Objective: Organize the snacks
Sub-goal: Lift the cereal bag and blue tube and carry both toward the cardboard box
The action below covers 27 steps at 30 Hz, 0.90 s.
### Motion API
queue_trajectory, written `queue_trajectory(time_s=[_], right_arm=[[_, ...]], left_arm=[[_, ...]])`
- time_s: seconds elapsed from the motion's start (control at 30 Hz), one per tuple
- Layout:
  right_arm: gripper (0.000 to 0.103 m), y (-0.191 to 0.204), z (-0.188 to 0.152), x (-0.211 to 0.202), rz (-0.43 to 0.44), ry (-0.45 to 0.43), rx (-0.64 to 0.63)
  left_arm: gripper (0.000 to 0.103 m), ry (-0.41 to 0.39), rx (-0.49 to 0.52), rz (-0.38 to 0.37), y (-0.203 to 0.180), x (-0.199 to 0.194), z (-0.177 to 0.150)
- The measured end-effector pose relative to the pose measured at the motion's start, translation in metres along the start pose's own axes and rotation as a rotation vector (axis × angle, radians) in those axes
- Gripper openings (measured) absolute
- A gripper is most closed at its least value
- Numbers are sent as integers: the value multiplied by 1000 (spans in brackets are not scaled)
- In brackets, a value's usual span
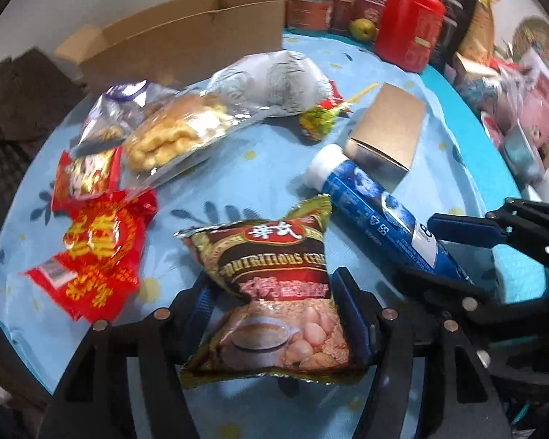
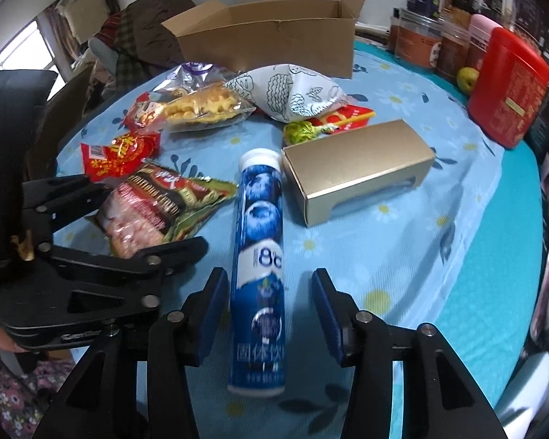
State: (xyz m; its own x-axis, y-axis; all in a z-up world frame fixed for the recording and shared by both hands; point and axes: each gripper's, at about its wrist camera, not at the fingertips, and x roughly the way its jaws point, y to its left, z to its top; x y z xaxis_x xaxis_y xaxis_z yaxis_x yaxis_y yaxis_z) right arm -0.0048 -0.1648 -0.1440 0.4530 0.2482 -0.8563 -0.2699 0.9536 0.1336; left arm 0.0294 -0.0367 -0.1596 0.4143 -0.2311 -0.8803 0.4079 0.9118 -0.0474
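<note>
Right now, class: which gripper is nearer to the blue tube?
Right. The right gripper straddles the blue tube, jaws open; the left gripper sits beside it, around the cereal packet.

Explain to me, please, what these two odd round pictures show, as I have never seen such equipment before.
Each picture comes from a fisheye camera mounted on a hand-held two-finger claw, looking forward along its fingers. There is no robot; a person holds one claw in each hand. In the left view, the left claw grips a brown-and-gold cereal packet. In the right view, the right claw is open around a blue blueberry-printed tube with a white cap, which lies on the light blue flowered tablecloth. Other snacks, a gold cardboard box and an open brown cardboard carton lie beyond.
</note>
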Motion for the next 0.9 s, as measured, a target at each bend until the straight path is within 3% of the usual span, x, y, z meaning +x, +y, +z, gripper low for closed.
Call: queue_trajectory(time_s=[0.23, 0.47, 0.5, 0.57, 0.6, 0.67, 0.9], right_arm=[[48, 4, 8, 12, 7, -1, -14], [45, 9, 4, 13, -39, -15, -32], [44, 9, 4, 13, -44, -18, -32], [30, 9, 3, 12, -71, -23, -33], [30, 8, 3, 12, -80, -30, -29], [29, 5, 2, 11, -61, -38, -14], [28, 5, -1, 0, 22, -52, 6]], left_arm=[[64, -6, -66, -21, 21, -6, -7], [64, -1, 10, 23, 12, -1, -4], [64, -4, 7, 18, 13, 0, -3], [62, -25, 4, 13, 14, -1, -5], [56, -39, 5, 16, 14, -1, -6], [50, -47, 5, 17, 17, -4, -7], [45, -48, -40, -34, 24, -16, -9]])
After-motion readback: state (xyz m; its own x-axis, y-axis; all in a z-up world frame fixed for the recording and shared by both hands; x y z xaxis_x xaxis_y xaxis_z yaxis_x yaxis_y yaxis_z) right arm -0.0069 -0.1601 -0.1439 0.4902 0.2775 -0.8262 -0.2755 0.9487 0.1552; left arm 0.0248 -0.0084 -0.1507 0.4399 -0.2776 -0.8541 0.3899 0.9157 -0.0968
